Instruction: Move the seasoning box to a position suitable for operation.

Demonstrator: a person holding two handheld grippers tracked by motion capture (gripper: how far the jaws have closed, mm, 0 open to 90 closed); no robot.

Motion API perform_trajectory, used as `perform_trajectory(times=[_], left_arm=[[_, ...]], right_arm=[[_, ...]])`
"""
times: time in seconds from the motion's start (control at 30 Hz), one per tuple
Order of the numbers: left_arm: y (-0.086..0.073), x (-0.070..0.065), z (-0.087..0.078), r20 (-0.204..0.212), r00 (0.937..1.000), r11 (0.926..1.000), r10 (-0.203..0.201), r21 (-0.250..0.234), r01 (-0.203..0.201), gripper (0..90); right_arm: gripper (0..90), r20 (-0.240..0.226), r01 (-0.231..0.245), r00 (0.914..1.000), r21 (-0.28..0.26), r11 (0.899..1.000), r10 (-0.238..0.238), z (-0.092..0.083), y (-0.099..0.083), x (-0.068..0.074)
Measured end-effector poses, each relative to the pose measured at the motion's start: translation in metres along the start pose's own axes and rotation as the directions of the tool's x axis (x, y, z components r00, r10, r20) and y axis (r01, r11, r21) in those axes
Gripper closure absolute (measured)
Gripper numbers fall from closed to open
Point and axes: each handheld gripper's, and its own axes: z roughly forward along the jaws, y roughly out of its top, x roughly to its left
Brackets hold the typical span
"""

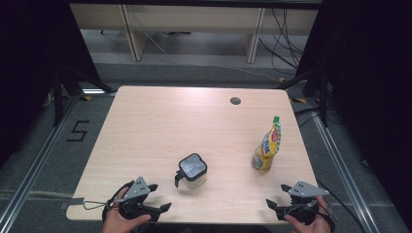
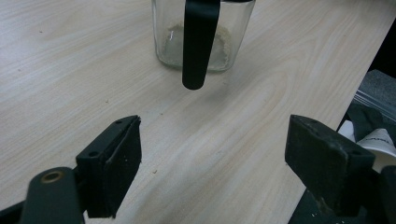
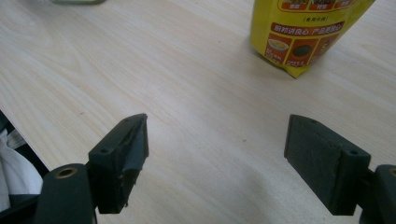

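Glass jar with its black lid stands on the wooden table, a little toward your side of the middle, and its black handle points down toward your left hand. In the left gripper view the jar sits straight ahead of the jaws, with a thin layer of pale residue on its bottom, and the handle hangs in front of the glass without reaching the tabletop. Your left gripper rests at the near edge of the table, close to the jar but apart from it; its jaws stand wide with only bare wood between them.

Your yellow pouch stands upright toward the right side of the table, its green cap on top, well apart from the jar. In the right gripper view the pouch shows red and dark printed panels and lies ahead and to the right of the jaws. Your right gripper sits at the near right corner, near the pouch but clear of it, jaws spread wide and gripping nothing. Both of your hands hold the grippers low over the table's edge.
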Motion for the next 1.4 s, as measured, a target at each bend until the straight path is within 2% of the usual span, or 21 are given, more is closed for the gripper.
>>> perform_trajectory(times=[0.1,0.4,0.47,0.53,0.63,0.67,0.7,0.73,0.77,0.8,1.0,1.03,1.07,1.1,1.13,1.23,1.27,1.3,1.33,1.37,1.4], left_arm=[[0.0,-0.001,0.001,0.004,0.9998,0.9997,-0.019,-0.018,0.019,18.4],[0.0,-0.001,0.001,0.004,0.9999,0.9996,-0.015,-0.026,0.015,18.4],[0.0,0.0,0.0,0.003,1.0,1.0,0.004,-0.007,-0.004,18.4],[0.001,-0.001,0.0,0.002,0.9997,0.9996,-0.026,-0.015,0.026,18.4],[0.001,-0.002,0.0,-0.003,0.9995,0.999,-0.031,-0.032,0.031,18.7],[0.002,-0.001,-0.001,-0.001,0.9998,0.9994,-0.017,-0.03,0.017,19.6],[0.003,0.0,-0.002,-0.004,1.0,0.9995,-0.003,-0.031,0.002,20.5],[0.004,0.0,-0.002,0.001,1.0,0.9993,-0.006,-0.036,0.006,21.1],[0.004,0.0,-0.001,0.003,1.0,0.9982,-0.005,-0.06,0.005,23.2],[0.005,0.0,-0.002,0.007,1.0,0.9991,0.005,-0.041,-0.005,24.6],[0.012,-0.001,0.001,0.004,0.9999,0.9987,0.013,-0.049,-0.013,30.4],[0.012,-0.001,0.001,0.004,0.9999,0.9987,0.013,-0.049,-0.013,31.7],[0.014,-0.002,0.003,0.002,0.9999,0.9981,0.011,-0.061,-0.011,32.7],[0.015,0.0,0.004,0.008,0.9994,0.9975,0.035,-0.061,-0.034,33.3],[0.016,-0.003,0.006,0.015,0.9999,0.9975,0.004,-0.071,-0.003,34.9],[0.019,-0.004,0.01,0.009,0.9996,0.997,0.027,-0.073,-0.026,37.5],[0.022,-0.007,0.013,0.012,0.9995,0.9967,0.029,-0.076,-0.028,38.5],[0.022,-0.007,0.013,0.012,0.9995,0.9967,0.029,-0.076,-0.028,38.9],[0.025,-0.006,0.016,-0.008,0.9982,0.996,0.059,-0.066,-0.059,39.4],[0.026,-0.008,0.018,-0.014,0.9988,0.9968,0.046,-0.065,-0.047,40.1],[0.027,-0.007,0.02,-0.014,0.9983,0.9965,0.056,-0.062,-0.057,41.7]], right_arm=[[22.0,0.011,0.019,0.9998,-0.009,1.0,-0.019,0.001,0.0,-0.003],[21.4,0.029,0.024,0.9993,-0.021,0.999,-0.024,-0.001,0.0,-0.004],[21.4,0.021,0.027,0.9994,-0.021,0.999,-0.027,0.0,0.0,-0.004],[21.3,0.025,0.031,0.9992,-0.019,0.999,-0.03,0.0,0.0,-0.004],[21.4,0.025,0.034,0.9991,-0.019,0.999,-0.033,0.0,0.0,-0.004],[21.5,0.024,0.011,0.9996,-0.017,1.0,-0.011,-0.001,0.0,-0.003],[21.5,0.026,0.016,0.9995,-0.019,1.0,-0.016,0.0,0.0,-0.004],[21.5,0.024,-0.005,0.9997,-0.013,1.0,0.005,-0.001,0.0,-0.002],[21.5,0.031,0.022,0.9993,-0.02,1.0,-0.021,-0.001,0.0,-0.004],[21.5,0.028,0.029,0.9992,-0.025,0.999,-0.028,0.0,0.0,-0.004],[21.5,0.026,0.038,0.999,-0.023,0.999,-0.038,0.0,0.0,-0.005],[21.5,0.029,0.014,0.9995,-0.022,1.0,-0.013,0.0,0.0,-0.003],[21.5,0.032,0.014,0.9994,-0.016,1.0,-0.013,-0.001,0.0,-0.003],[21.4,0.028,0.032,0.9991,-0.025,0.999,-0.032,0.0,0.0,-0.005],[21.4,0.033,0.035,0.9989,-0.033,0.999,-0.034,0.0,0.0,-0.005],[20.3,0.026,0.028,0.9993,-0.04,0.999,-0.027,-0.001,0.0,-0.004],[20.2,0.026,0.007,0.9996,-0.036,0.999,-0.006,-0.002,0.0,-0.002],[19.8,0.025,0.007,0.9997,-0.034,0.999,-0.006,-0.002,0.0,-0.001],[19.2,0.026,0.029,0.9993,-0.042,0.999,-0.028,-0.001,0.0,-0.004],[19.1,0.027,0.03,0.9992,-0.044,0.999,-0.029,-0.001,0.0,-0.004],[19.1,0.015,0.028,0.9995,-0.049,0.998,-0.028,-0.001,0.0,-0.004]])
